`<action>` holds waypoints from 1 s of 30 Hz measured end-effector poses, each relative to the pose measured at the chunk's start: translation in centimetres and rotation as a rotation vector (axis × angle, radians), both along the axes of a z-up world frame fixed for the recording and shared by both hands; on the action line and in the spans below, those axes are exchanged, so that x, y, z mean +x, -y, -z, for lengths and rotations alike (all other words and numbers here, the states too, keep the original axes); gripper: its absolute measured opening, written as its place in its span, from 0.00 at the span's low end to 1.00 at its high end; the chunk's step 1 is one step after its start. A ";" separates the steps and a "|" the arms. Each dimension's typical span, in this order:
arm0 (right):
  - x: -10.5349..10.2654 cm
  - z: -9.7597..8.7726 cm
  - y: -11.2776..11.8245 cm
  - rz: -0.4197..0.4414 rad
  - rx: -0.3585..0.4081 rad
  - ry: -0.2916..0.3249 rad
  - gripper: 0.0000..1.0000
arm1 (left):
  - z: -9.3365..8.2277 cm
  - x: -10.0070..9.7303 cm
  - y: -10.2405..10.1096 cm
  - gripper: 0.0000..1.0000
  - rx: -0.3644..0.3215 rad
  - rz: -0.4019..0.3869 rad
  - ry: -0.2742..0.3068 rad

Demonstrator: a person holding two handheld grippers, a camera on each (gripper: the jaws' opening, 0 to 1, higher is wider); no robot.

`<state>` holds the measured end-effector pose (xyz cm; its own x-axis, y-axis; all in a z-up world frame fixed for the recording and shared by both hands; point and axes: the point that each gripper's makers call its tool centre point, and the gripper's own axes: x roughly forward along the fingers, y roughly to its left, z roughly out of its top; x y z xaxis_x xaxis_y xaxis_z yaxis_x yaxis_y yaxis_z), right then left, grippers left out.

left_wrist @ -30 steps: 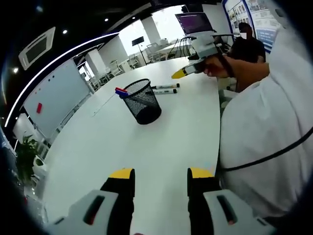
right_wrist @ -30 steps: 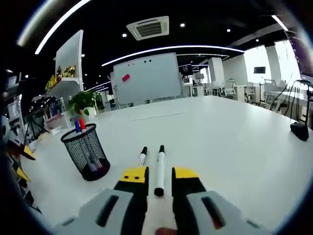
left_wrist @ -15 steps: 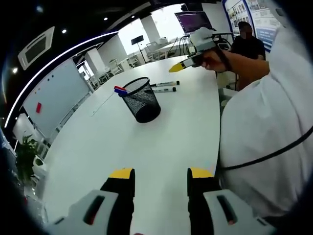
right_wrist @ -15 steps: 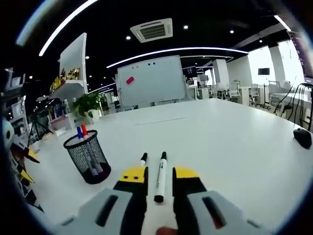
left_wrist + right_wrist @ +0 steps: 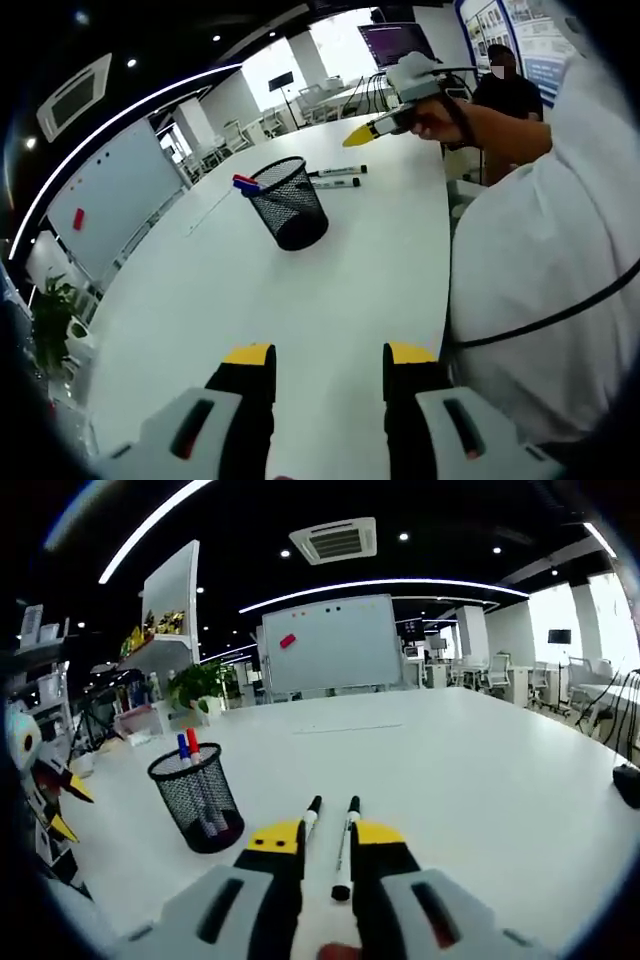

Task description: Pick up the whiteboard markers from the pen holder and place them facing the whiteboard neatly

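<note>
Your left gripper (image 5: 327,385), grey-bodied with yellow-capped black jaws, stands parted above the smooth white table (image 5: 330,280) and holds nothing. Your right gripper (image 5: 327,860), of the same build, is likewise spread with nothing clamped; in the left gripper view it appears raised off the table in your hand (image 5: 380,125), above the far edge.

Black wire-mesh pen holder (image 5: 198,800): a round, slightly tapered cup standing upright on the glossy tabletop. A blue-capped marker (image 5: 183,746) and a red-capped marker (image 5: 193,744) rise side by side from its rim (bodies visible through the mesh).

Two white-barrelled, black-capped whiteboard markers lie flat on the table, roughly parallel: one (image 5: 311,815) just past the left jaw tip, the other (image 5: 346,848) in line with the gap between your right gripper's jaws. Both caps point toward the white rectangular whiteboard (image 5: 318,643) at the far end of the room, which bears a small red eraser (image 5: 288,640). In the left gripper view the same pair (image 5: 338,177) lies just beyond the holder.
</note>
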<state>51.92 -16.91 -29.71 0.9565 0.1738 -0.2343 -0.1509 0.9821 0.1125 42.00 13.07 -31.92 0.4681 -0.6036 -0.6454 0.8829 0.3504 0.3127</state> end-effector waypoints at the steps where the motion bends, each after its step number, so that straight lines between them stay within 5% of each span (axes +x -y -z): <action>1: 0.1 -0.5 -0.6 -0.021 -0.008 0.009 0.18 | 0.0 0.0 0.0 0.45 0.000 0.000 0.000; 21: 0.2 -3.7 -6.6 -0.257 0.025 0.038 0.16 | 0.0 0.1 0.1 0.45 -0.004 -0.001 0.000; 30: 0.1 -4.1 -8.6 -0.325 -0.036 0.032 0.15 | -0.2 0.2 0.0 0.45 -0.012 -0.005 0.001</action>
<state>52.07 -8.36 -25.62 0.8590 0.4637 -0.2170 -0.4604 0.8850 0.0686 42.20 13.04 -31.69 0.4715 -0.6093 -0.6375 0.8810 0.3585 0.3089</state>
